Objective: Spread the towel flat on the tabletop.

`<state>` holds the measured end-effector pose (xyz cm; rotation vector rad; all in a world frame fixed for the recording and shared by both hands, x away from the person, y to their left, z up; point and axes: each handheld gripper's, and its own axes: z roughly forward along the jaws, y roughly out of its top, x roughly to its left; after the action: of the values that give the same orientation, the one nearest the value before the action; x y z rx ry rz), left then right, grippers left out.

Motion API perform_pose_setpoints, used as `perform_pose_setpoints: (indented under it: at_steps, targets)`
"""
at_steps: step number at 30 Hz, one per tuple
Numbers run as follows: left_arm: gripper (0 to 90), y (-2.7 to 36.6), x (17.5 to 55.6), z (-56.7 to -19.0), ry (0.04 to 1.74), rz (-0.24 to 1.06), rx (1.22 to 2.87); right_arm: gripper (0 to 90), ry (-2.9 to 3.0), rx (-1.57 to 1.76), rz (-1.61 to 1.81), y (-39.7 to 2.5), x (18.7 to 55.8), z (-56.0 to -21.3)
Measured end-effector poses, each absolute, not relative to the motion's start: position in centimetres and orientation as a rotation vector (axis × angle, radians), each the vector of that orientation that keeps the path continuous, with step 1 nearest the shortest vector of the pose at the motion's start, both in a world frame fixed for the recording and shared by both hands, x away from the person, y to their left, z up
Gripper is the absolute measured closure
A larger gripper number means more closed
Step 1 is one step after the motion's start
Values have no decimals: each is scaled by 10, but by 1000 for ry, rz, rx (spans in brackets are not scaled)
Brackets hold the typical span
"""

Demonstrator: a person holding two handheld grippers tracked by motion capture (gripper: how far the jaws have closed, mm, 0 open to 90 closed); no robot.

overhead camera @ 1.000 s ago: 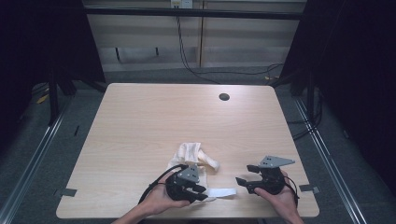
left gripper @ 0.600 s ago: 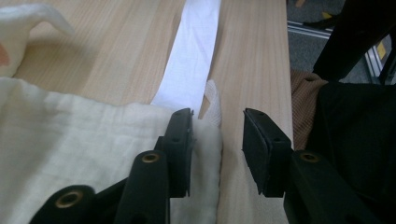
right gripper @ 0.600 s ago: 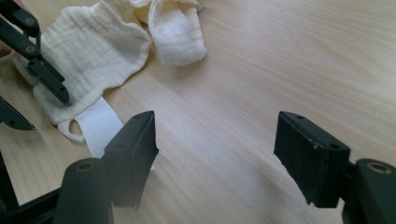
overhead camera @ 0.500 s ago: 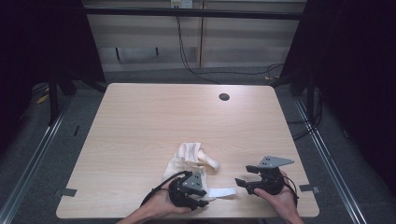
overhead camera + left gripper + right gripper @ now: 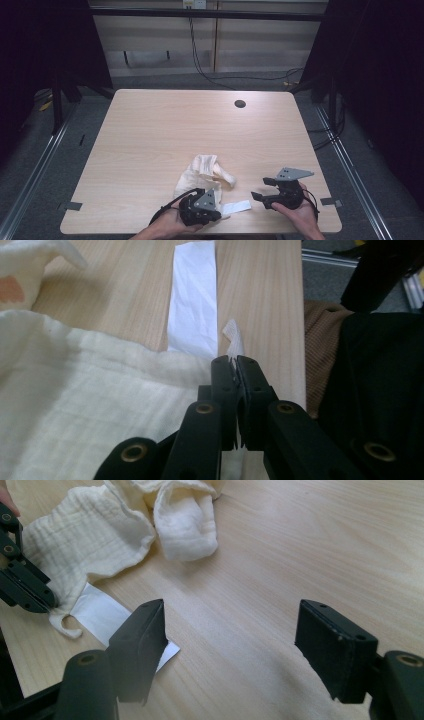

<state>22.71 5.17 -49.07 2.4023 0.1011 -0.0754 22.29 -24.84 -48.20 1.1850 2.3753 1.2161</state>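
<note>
Left tongs pinching the cloth's corner, right tongs gaping beside it.

My left gripper (image 5: 235, 362) has its jaws pressed together on a thin edge of the cream cloth (image 5: 202, 172), right at the near edge of the table (image 5: 150, 125), a little left of the middle. The cloth lies crumpled on the wood, bunched up toward the table's centre, with its flat part spreading under and behind my left gripper (image 5: 218, 212). A white paper strip (image 5: 236, 207) pokes out from under the cloth along the near edge. My right gripper (image 5: 261, 188) hangs low over bare wood towards the near right corner, jaws spread wide, holding nothing, close to the strip's end and apart from the cloth (image 5: 95, 545).
</note>
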Motion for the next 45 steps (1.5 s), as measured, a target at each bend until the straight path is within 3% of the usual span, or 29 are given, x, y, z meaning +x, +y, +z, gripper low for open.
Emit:
perform_pose_setpoints:
  at_steps: [8, 13, 27, 40, 45]
  targets:
    - [877, 83, 236, -460, 192, -116, 2215, 279, 2366, 1193, 1228, -249, 223, -482]
    - [877, 117, 249, -436, 278, -60, 2096, 272, 2371, 1197, 1222, -248, 223, -482]
    - [876, 188, 263, -403, 422, 93, 1958, 273, 2373, 1161, 1245, -238, 229, -476]
    - [871, 244, 282, -419, 634, 193, 1904, 317, 2421, 1081, 1265, -217, 245, -469]
    - [868, 252, 290, -433, 696, 198, 1921, 400, 2419, 1032, 1317, -208, 257, -462]
